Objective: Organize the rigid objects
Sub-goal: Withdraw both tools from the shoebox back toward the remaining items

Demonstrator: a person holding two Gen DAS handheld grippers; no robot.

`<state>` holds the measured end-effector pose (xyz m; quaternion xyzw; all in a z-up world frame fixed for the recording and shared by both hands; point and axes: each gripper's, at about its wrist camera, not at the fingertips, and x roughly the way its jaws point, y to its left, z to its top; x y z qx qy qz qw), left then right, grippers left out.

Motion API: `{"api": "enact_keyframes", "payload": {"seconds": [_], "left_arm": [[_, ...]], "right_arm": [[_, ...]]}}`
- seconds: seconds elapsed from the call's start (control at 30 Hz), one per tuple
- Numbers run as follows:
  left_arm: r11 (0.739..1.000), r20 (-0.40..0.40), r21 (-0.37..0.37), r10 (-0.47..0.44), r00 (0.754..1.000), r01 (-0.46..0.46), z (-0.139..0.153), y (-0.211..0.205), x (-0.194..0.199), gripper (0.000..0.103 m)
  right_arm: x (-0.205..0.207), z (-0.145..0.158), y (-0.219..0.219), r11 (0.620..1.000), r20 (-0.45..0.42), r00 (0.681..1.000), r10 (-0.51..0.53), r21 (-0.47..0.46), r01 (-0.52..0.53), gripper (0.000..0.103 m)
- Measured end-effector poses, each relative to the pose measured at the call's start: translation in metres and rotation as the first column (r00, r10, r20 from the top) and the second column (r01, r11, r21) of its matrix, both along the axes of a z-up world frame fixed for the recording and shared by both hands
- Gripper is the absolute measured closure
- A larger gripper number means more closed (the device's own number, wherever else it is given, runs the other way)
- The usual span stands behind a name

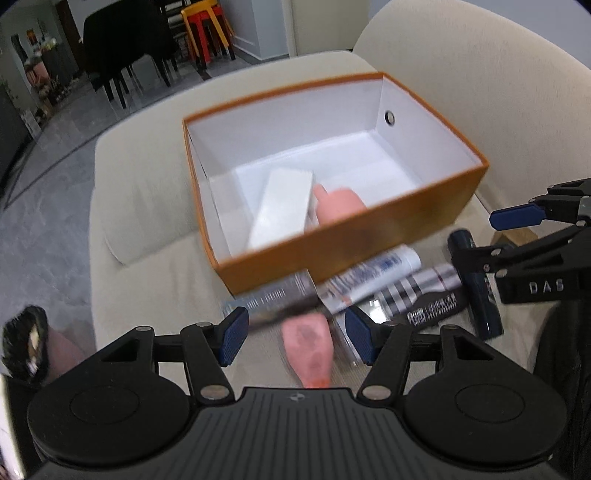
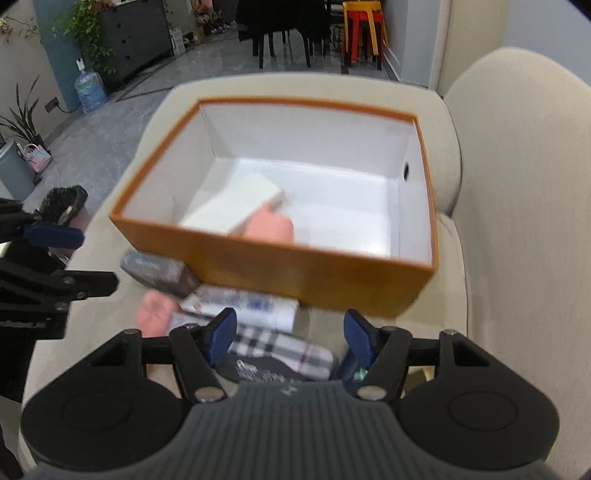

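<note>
An open orange box [image 1: 369,240] [image 2: 295,269] with a white inside stands on a beige sofa seat. In it lie a white carton [image 1: 280,206] [image 2: 229,206] and a pink object [image 1: 340,206] [image 2: 271,225]. In front of the box lies a pile: a grey carton [image 1: 273,295] [image 2: 159,273], a white-and-blue tube [image 1: 369,277] [image 2: 243,306], a plaid box [image 1: 417,291] [image 2: 280,347], a dark bottle [image 1: 476,288] and a pink bottle [image 1: 308,347] [image 2: 155,314]. My left gripper [image 1: 295,338] is open above the pink bottle. My right gripper [image 2: 290,338] is open above the plaid box.
The sofa backrest [image 2: 517,221] rises on the right. The seat's left edge [image 1: 96,221] drops to a grey floor. Dark chairs [image 1: 125,51] and red and yellow stools [image 2: 364,29] stand far behind. A black object [image 1: 26,343] lies at the left.
</note>
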<state>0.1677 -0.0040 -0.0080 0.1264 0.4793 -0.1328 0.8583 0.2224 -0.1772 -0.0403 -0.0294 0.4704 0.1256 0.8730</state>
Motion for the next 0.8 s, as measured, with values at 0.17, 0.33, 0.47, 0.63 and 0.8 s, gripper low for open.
{"api": "enact_keyframes", "payload": {"seconds": [0.17, 0.33, 0.47, 0.63, 0.8], "left_arm": [[0.999, -0.014, -0.031, 0.012, 1.000, -0.013, -0.023, 0.005, -0.012, 0.032], [0.997, -0.017, -0.063, 0.038, 0.999, -0.039, -0.039, 0.009, -0.018, 0.029], [0.996, -0.022, -0.076, 0.049, 0.999, -0.050, -0.050, 0.008, -0.017, 0.026], [0.994, -0.037, -0.091, 0.063, 0.997, -0.067, -0.062, 0.007, -0.014, 0.023], [0.990, -0.030, -0.119, 0.075, 0.997, -0.078, -0.069, 0.008, -0.012, 0.012]], "right_arm": [[-0.006, -0.026, -0.011, 1.000, -0.046, 0.999, -0.017, -0.016, 0.017, 0.039], [-0.012, -0.048, -0.020, 0.999, -0.086, 0.996, -0.034, -0.029, 0.032, 0.039], [-0.015, -0.061, -0.025, 0.998, -0.111, 0.992, -0.053, -0.042, 0.048, 0.039], [-0.017, -0.074, -0.027, 0.997, -0.139, 0.988, -0.066, -0.049, 0.060, 0.038], [-0.017, -0.083, -0.026, 0.997, -0.158, 0.985, -0.068, -0.058, 0.060, 0.038]]}}
